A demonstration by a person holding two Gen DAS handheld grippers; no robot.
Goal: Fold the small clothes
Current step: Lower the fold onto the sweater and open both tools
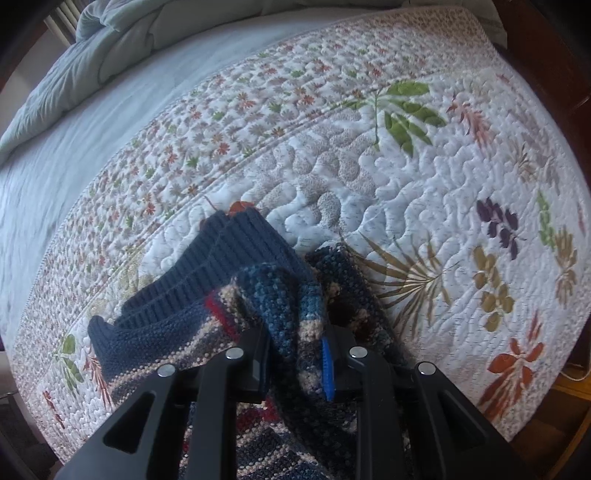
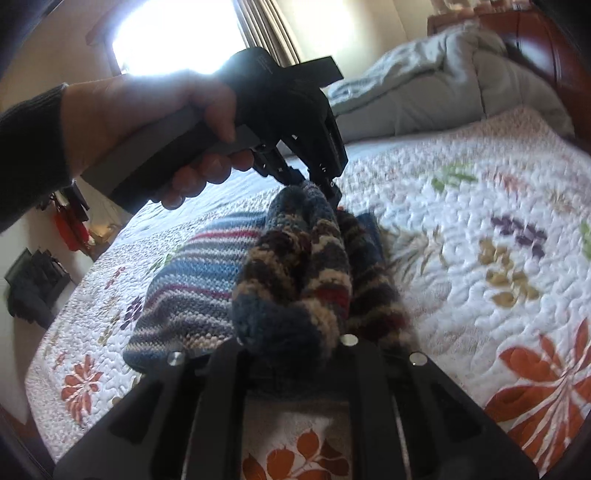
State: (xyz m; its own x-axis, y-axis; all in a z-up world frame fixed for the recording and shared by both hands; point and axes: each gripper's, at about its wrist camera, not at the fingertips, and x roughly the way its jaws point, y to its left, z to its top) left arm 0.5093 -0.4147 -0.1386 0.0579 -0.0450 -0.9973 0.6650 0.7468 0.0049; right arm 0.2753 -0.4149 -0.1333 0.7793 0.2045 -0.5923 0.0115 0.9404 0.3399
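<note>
A small striped knit sweater (image 1: 258, 295), navy with tan, red and blue bands and a ribbed navy hem (image 1: 207, 266), hangs bunched above the quilted bed. My left gripper (image 1: 295, 362) is shut on a fold of it. In the right wrist view the sweater (image 2: 207, 280) stretches between both grippers. My right gripper (image 2: 291, 354) is shut on its near bunched edge. The left gripper (image 2: 317, 184), held in a hand, pinches the far end from above.
A white quilt with leaf and flower prints (image 1: 406, 184) covers the bed. A grey-blue sheet (image 1: 92, 129) and a rumpled duvet (image 2: 443, 74) lie toward the head. A dark wooden bed frame (image 2: 546, 55) rims the bed. A bright window (image 2: 177, 33) is behind.
</note>
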